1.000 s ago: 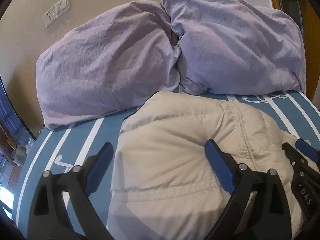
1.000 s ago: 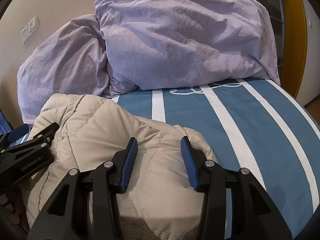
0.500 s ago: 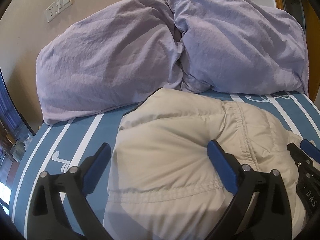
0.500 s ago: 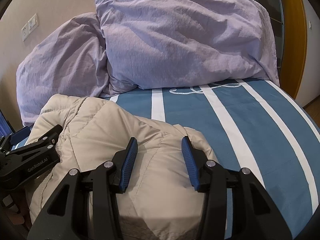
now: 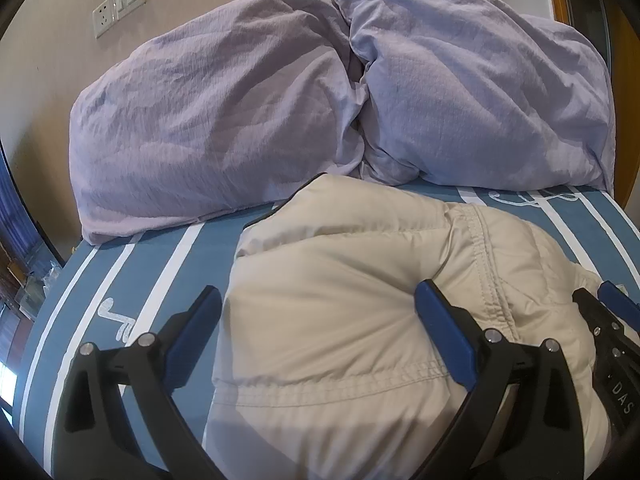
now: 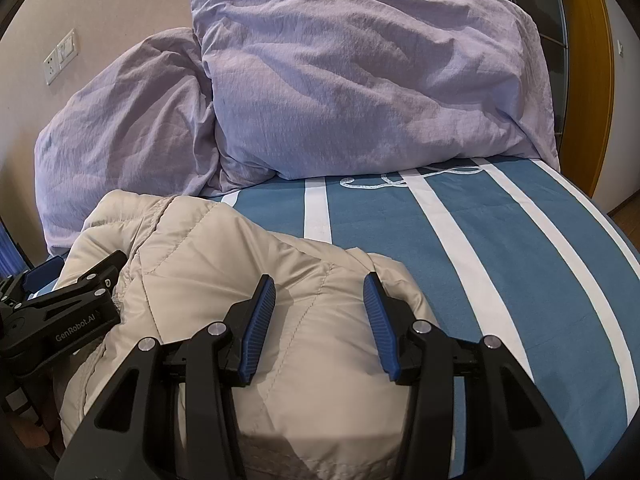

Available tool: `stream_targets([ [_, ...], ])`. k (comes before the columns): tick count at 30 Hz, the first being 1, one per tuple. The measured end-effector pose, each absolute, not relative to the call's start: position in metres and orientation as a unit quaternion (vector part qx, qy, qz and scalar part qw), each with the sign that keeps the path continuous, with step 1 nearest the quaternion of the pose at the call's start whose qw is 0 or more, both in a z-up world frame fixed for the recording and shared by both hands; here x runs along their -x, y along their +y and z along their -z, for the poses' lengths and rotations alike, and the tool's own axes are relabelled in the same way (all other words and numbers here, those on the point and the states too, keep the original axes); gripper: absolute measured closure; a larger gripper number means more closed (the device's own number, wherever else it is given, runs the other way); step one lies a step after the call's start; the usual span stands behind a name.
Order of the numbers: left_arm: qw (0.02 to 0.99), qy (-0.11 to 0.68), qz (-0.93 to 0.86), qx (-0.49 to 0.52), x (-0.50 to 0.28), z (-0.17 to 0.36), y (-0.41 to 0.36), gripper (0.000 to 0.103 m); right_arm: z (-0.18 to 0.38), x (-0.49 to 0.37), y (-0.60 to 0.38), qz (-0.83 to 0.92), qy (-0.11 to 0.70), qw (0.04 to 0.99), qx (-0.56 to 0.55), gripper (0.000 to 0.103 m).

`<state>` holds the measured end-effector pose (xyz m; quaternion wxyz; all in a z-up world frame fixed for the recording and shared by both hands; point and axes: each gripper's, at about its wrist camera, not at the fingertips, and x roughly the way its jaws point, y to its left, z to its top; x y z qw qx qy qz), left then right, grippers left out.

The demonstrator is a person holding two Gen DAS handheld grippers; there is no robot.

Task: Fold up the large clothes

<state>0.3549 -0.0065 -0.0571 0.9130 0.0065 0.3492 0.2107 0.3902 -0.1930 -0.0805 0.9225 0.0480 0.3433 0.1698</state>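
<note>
A beige quilted puffer jacket (image 5: 340, 280) lies bunched and folded over on the blue striped bed; it also shows in the right wrist view (image 6: 224, 264). My left gripper (image 5: 320, 320) is wide open above the jacket, its jaws straddling the padded fabric without pinching it. My right gripper (image 6: 320, 308) is open over the jacket's right part, jaws apart with fabric below them. The left gripper's body shows at the left edge of the right wrist view (image 6: 68, 312), and the right gripper's at the right edge of the left wrist view (image 5: 612, 332).
Two lilac pillows (image 5: 224, 128) (image 6: 360, 92) lean against the beige wall behind the jacket. The blue bedsheet with white stripes (image 6: 500, 260) extends to the right. A wall socket plate (image 5: 118, 4) is up left. A wooden door frame (image 6: 588, 60) stands at right.
Both grippers have drawn slightly back and lifted; the jacket sits a little lower in the views. Jaws stay open, nothing taken hold of.
</note>
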Motion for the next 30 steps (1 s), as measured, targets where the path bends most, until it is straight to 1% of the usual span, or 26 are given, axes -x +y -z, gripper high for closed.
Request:
stream_targets([
  [30,0.914,0.347,-0.208,-0.002,-0.3541,0.0574,-0.0051,0.005,0.0811,-0.3898,-0.1938,-0.17,0.341,0.923,-0.05,0.054],
])
